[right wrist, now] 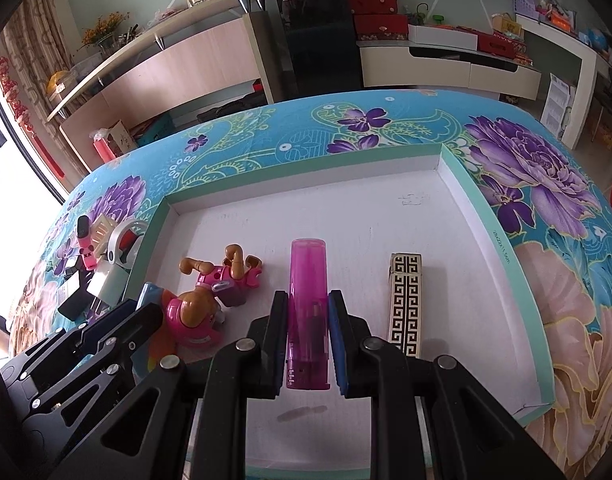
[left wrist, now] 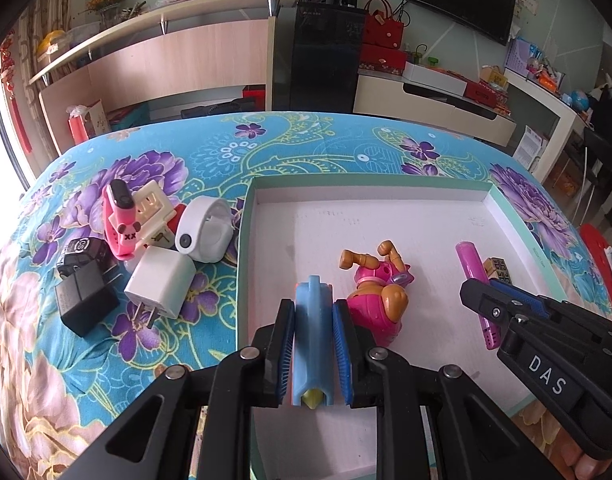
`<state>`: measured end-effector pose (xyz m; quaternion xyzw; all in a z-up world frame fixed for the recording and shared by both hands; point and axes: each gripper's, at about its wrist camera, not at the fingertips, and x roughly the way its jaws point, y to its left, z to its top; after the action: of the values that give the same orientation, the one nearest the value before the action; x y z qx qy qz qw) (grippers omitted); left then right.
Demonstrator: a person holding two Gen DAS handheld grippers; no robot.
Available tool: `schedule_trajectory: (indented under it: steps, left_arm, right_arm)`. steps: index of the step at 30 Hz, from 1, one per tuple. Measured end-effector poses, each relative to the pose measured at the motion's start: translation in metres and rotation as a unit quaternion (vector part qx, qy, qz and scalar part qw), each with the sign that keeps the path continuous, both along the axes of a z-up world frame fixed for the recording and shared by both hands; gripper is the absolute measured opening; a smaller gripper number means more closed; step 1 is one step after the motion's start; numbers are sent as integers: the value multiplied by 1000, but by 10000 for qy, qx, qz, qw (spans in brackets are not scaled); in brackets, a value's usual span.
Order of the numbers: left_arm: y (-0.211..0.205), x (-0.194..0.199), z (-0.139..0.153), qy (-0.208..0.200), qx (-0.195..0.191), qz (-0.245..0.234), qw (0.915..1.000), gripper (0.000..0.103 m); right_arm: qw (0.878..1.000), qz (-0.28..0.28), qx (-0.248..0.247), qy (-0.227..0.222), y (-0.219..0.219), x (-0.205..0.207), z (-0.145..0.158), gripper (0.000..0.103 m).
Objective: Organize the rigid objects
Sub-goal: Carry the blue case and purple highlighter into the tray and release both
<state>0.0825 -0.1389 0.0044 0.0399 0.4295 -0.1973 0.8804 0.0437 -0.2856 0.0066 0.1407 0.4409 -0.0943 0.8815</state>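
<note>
While both loads hang low over the white tray (right wrist: 502,240), my left claw (left wrist: 314,344) clamps a blue toy (left wrist: 312,320), my right claw (right wrist: 308,336) a pink lighter (right wrist: 308,280); releasing comes next, I judge.

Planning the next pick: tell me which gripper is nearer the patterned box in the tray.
Right. The right gripper, shut on the pink lighter, sits just beside the patterned box. The left gripper, holding the blue toy, is beyond the dog figure.

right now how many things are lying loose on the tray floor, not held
2: the pink toy dog lying left of centre, and the patterned box to the right. The blue piece and purple lighter sit clamped in the jaws.
</note>
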Motion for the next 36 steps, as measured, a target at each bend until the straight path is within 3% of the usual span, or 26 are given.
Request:
schedule_trajectory:
  steps: [11,16,30,34,36]
  left_arm:
    - [7,3,-4,28,-188,47,9998,24]
    - [11,1,-2,-48,-59,128,9999,26]
    - [31,3,10,-211,-105,421,9988,28]
    - [38,4,11,-273,-13,639,9976,60]
    - [42,6,10,-246,-43,734,9970,61]
  right_arm:
    - [9999,-65,-70,89,0,2,-4,21]
    - [9999,-95,-82,11,0,1,-1,33]
    - [9998,-39,-175,-71,4,2,4,34]
    - [9998,13,-166,-60,7,3,3,34]
    - [9998,32,-190,-52,8,4,2,34]
